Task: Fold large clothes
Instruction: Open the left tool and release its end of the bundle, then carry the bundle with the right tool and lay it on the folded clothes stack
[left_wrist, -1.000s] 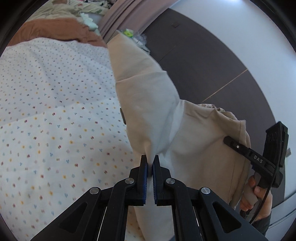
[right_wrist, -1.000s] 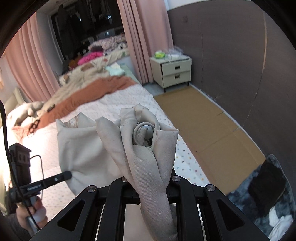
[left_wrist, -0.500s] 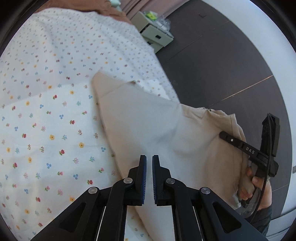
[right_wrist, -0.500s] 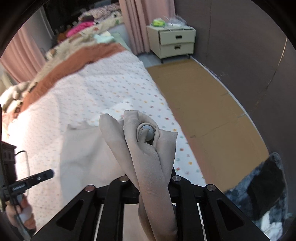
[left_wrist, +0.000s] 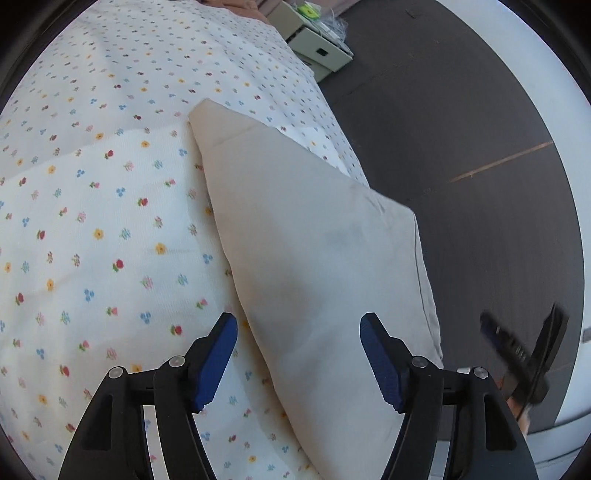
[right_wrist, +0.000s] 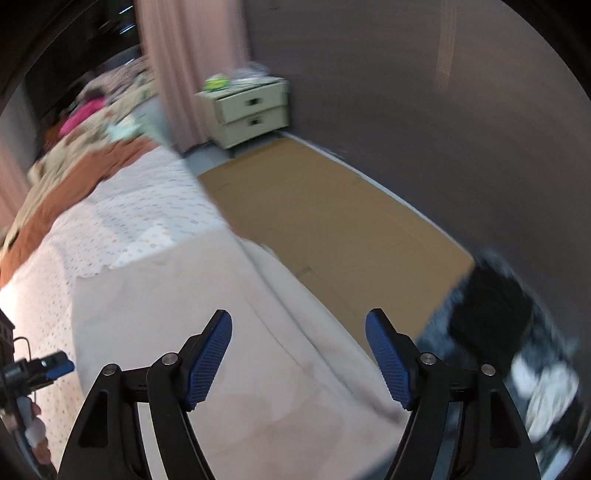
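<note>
1. I see my left gripper (left_wrist: 298, 354) with its jaws spread wide. They have just been opening, and the beige garment (left_wrist: 317, 258) lies on the bed below and between them with neither pad pressing on it.
2. My right gripper (right_wrist: 298, 354) is also wide apart, its jaws just opened, and grips nothing. The same garment (right_wrist: 207, 332) lies beneath it. This view is blurred.
3. The garment rests flat on the flowered bedsheet (left_wrist: 92, 221) along the bed's edge beside the floor.
4. In the left wrist view, its long axis runs from about 11 o'clock, where a far corner points, down to 6 o'clock under my gripper.
5. I judge the left gripper nearer the near end. The right gripper (left_wrist: 517, 350) shows at 4 o'clock, off the cloth's edge.
6. The next fold likely turns on that long axis.
</note>
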